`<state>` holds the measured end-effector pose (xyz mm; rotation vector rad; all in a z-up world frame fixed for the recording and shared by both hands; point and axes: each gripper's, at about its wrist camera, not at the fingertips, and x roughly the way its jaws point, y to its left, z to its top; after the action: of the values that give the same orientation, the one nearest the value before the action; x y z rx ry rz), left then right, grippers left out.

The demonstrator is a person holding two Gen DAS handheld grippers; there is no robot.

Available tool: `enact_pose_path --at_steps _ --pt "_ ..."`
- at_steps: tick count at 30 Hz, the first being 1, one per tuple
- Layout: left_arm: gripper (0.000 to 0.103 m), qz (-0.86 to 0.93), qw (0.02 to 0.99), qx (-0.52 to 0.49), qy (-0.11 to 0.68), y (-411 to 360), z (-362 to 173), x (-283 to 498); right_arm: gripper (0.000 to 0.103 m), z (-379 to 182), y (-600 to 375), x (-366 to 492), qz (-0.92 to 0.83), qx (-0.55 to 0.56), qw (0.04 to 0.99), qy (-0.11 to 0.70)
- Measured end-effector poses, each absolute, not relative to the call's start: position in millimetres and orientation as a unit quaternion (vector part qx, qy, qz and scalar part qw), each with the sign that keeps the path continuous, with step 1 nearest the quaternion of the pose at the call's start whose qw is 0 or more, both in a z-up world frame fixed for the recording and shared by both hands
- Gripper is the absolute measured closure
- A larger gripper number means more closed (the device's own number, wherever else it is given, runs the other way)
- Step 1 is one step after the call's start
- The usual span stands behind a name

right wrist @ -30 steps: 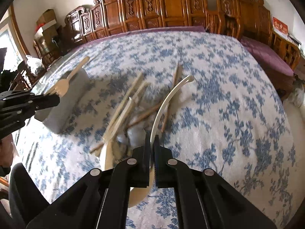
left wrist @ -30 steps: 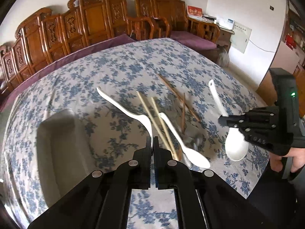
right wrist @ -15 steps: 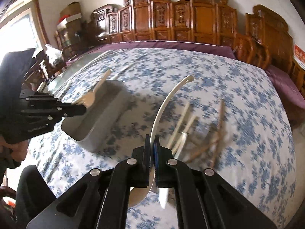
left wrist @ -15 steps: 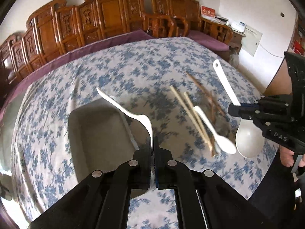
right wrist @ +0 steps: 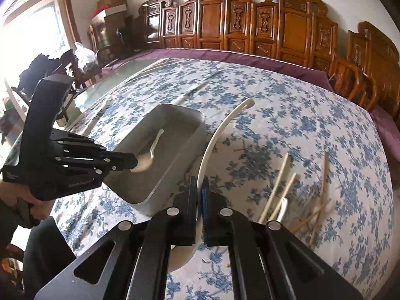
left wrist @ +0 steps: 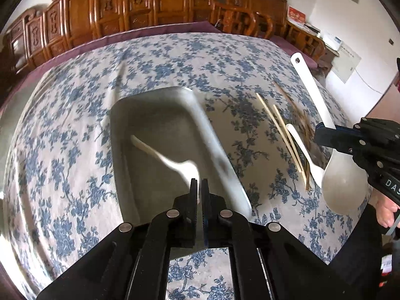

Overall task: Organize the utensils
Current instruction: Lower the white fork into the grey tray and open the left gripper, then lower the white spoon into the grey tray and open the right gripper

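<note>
left gripper (left wrist: 199,187): your fingers are clamped on the bowl end of a small white spoon (left wrist: 172,161); spoon blurred, handle angled forward over the inside of the grey tray (left wrist: 215,147).
left gripper, other view: seen at left in the right wrist view (right wrist: 133,161), spoon bowl (right wrist: 145,162) at its tips, above the tray opening.
right gripper (right wrist: 199,187): your fingers are pressed together on a large white ladle spoon (right wrist: 217,135), gripped near where handle meets bowl; curved handle rises forward, bowl hangs below the fingers.
right gripper, other view: at right edge in the left wrist view (left wrist: 318,135); ladle bowl (left wrist: 342,180) under it, handle up and away with a hole at the tip.
tray: rectangular, grey, rounded corners, sits on the worktop (left wrist: 175,57) left of the loose utensils; right gripper is just beside its near right corner.
still on worktop: pale chopsticks (left wrist: 282,132), another small white spoon (left wrist: 303,156) lying against them, darker chopsticks (right wrist: 322,187) further right, crossed.
worktop cover: blue floral cloth, purple edge at the far side.
background: carved wooden chairs (right wrist: 250,22) along the wall.
hands: your right hand (left wrist: 386,212) partly visible behind its gripper; left hand (right wrist: 32,202) on its handle.
</note>
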<state>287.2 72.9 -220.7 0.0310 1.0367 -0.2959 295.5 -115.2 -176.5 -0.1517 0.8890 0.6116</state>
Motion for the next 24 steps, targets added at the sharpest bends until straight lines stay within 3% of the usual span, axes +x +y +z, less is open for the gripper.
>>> enact_pose_path --at_steps 4,11,19,24 --pt "0.085 -0.127 0.863 0.009 0.49 83 -218 283 0.099 -174 -100 298 0.298 -0.079 0.852 0.423" --pt "0.072 -0.098 0.874 -0.001 0.475 107 -209 271 0.099 -175 -64 310 0.315 -0.084 0.844 0.426" --pt "0.048 -0.057 0.881 -0.01 0.469 138 -206 256 0.099 -182 -25 333 0.331 -0.074 0.835 0.433" --pt "0.044 -0.041 0.879 -0.021 0.474 154 -209 251 0.099 -196 -3 342 0.331 -0.079 0.827 0.448"
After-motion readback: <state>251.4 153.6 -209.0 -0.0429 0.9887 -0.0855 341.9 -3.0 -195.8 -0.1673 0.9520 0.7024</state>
